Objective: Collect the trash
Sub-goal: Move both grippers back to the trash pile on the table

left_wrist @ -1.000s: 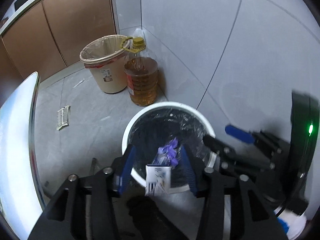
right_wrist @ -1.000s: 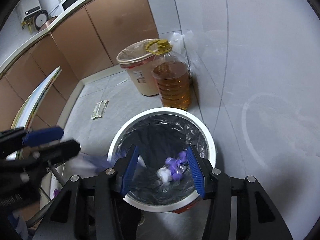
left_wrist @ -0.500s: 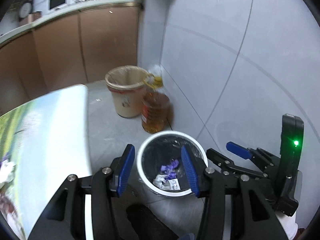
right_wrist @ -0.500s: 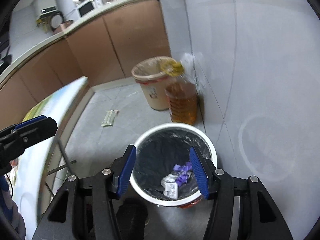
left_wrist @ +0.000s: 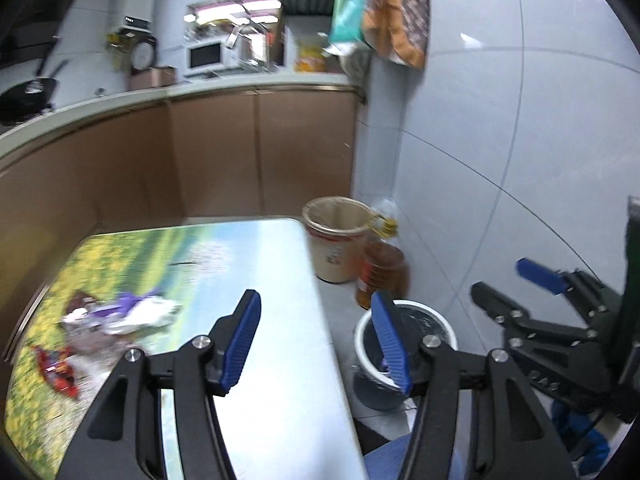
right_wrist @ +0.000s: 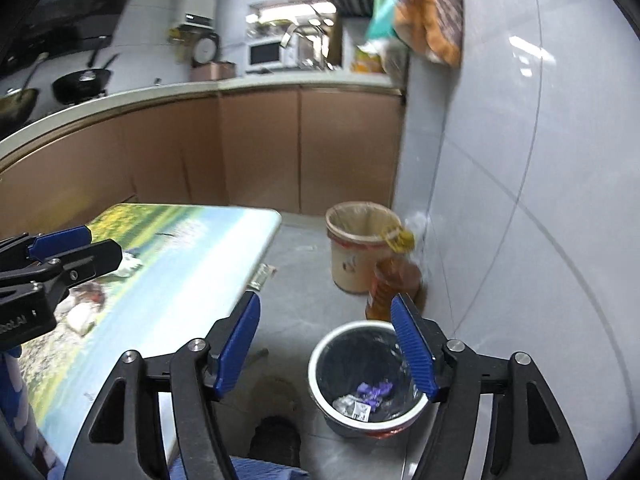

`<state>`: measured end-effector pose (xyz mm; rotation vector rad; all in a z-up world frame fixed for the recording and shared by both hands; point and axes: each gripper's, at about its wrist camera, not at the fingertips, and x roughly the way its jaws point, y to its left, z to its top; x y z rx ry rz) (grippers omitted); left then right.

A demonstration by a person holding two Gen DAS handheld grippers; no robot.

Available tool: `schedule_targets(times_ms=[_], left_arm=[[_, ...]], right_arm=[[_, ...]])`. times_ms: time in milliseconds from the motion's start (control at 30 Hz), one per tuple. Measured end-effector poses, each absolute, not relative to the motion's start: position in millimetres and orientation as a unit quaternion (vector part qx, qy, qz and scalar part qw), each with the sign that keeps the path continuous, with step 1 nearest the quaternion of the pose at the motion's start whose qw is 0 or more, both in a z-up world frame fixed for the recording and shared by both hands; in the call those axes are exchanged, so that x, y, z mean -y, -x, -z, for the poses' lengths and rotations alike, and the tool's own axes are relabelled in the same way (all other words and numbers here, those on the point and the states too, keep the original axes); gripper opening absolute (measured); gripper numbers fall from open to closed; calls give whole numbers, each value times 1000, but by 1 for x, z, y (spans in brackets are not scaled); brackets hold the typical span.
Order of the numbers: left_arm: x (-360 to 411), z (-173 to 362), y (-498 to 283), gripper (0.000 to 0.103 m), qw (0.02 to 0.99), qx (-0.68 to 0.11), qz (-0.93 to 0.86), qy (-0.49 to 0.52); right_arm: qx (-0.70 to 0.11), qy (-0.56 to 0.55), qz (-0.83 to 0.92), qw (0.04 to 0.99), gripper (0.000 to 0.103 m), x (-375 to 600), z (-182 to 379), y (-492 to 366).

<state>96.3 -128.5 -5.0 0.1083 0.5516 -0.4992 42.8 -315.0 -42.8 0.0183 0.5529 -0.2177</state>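
Some wrappers [right_wrist: 366, 398] already lie in the bin [right_wrist: 320, 364]; more litter [left_wrist: 120, 314] waits near the tabletop's [left_wrist: 276, 360] left edge. The left tool [left_wrist: 316, 340] and right tool [right_wrist: 326, 348] have just been opening, both empty.

Each gripper is matte black, built of angular linked bars joined by round silver screws. The left gripper [left_wrist: 316, 340] and the right gripper [right_wrist: 326, 346] both carry ribbed blue pads on the inner faces of their fingers [right_wrist: 412, 346]. Blue trousers [right_wrist: 260, 470] and a dark shoe [right_wrist: 276, 440] show beneath.
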Motion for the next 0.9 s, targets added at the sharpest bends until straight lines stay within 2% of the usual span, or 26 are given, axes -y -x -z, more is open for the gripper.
schedule_targets(times_ms=[200,600,900], left_arm=[[70,-13,-60,61,951,-235,196,-39],[-80,-31,-17,62,977,-193,94,22],[-182,-3,-10,62,977,-205,14,59]], right_arm=[[-235,31,90,967,84,272,11,-15],[-195,29,14,980,85,226,-24,18],[-217,20,-42,975,85,192,-22,10]])
